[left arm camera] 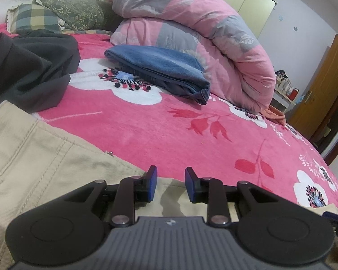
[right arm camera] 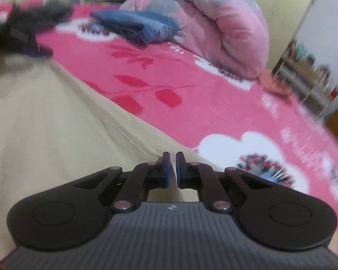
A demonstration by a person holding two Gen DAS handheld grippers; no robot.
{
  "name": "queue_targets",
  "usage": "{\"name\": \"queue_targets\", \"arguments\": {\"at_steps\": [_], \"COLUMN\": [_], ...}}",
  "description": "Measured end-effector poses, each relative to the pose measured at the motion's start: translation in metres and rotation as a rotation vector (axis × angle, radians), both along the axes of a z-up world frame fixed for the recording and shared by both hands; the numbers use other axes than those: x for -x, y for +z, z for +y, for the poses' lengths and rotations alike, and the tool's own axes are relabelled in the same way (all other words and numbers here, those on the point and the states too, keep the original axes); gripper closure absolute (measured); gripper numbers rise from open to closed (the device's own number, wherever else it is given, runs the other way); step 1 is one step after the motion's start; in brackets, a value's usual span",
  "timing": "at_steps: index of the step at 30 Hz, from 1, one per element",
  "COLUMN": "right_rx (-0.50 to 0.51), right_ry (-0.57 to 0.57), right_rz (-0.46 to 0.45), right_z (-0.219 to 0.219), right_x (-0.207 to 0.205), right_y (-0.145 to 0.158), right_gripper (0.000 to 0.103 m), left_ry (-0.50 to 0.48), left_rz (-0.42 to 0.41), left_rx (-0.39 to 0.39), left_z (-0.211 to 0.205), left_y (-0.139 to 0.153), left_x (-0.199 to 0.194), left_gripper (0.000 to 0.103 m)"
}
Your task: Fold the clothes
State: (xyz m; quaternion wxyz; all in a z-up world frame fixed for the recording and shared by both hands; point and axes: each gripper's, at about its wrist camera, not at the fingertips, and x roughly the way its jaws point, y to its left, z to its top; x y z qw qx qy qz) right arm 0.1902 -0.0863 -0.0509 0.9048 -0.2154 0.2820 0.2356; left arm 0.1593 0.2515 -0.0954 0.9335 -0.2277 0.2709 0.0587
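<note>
Both grippers point forward and down over the bed (left arm camera: 146, 130), low above the beige trousers (left arm camera: 33, 153) spread on the pink flowered blanket.

The left gripper (left arm camera: 170, 184) has its fingers a narrow way apart, with nothing between them, just beige cloth underneath. The right gripper (right arm camera: 173, 171) has its fingers almost together with only a thin slit left, and I can't see any cloth pinched in there.

The left view is sharp and shows the trouser seams and a small rivet (left arm camera: 110, 153), plus a dark garment (left arm camera: 31, 67) and plaid pillows (left arm camera: 31, 18). The right view is blurry and catches a shelf with bottles (right arm camera: 308, 76). Both show folded jeans (left arm camera: 160, 69) beside the rolled pink quilt (left arm camera: 214, 36).
</note>
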Motion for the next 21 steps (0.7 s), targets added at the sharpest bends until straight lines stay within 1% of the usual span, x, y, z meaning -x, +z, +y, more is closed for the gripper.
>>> {"name": "queue_targets", "arguments": {"at_steps": [1,2,3,4,5,6,9,11,12,13,14,16,18,21], "right_rx": [-0.062,-0.111,-0.137,-0.151,-0.15,-0.138,-0.081,-0.073,-0.078,-0.089,-0.1,-0.11,-0.096,-0.081], "right_ry": [0.003,0.006,0.01,0.018,0.028,0.035,0.024,0.002,-0.004,-0.004,-0.004,-0.002,-0.008,-0.023], "right_rz": [0.024,0.053,0.08,0.093,0.1,0.108,0.117,0.12,0.123,0.126,0.129,0.123,0.088,0.066], "right_z": [-0.007,-0.014,-0.019,-0.023,-0.025,-0.026,-0.026,-0.029,-0.03,-0.03,-0.031,-0.03,-0.026,-0.024], "right_x": [-0.001,-0.002,-0.002,-0.001,0.0,0.001,0.001,-0.003,-0.004,-0.004,-0.005,-0.004,-0.001,-0.007], "right_y": [0.004,0.007,0.009,0.01,0.01,0.009,0.002,-0.004,-0.006,-0.008,-0.009,-0.009,-0.001,0.009], "right_gripper": [0.089,0.076,0.071,0.068,0.063,0.062,0.06,0.063,0.067,0.087,0.098,0.101,0.101,0.101], "left_ry": [0.0,0.0,0.0,0.0,0.0,0.0,0.0,0.0,0.0,0.0,0.0,0.001,0.001,0.003], "left_rz": [0.0,0.0,0.0,0.0,0.0,0.0,0.0,0.0,0.0,0.0,0.0,0.0,0.0,-0.002], "left_rx": [0.0,0.0,0.0,0.0,0.0,0.0,0.0,0.0,0.0,-0.001,0.001,0.002,0.003,0.007], "left_z": [0.0,0.0,0.0,0.0,0.0,0.0,0.0,0.0,0.0,0.0,0.0,0.0,0.0,0.001], "left_y": [0.0,0.0,0.0,0.0,0.0,0.0,0.0,0.0,0.0,0.0,0.0,0.0,0.0,-0.001], "left_x": [0.0,0.0,0.0,0.0,0.0,0.0,0.0,0.0,0.0,0.0,0.0,0.0,0.0,0.001], "left_gripper": [0.075,0.075,0.075,0.075,0.075,0.075,0.075,0.075,0.075,0.075,0.075,0.075,0.075,0.076]}}
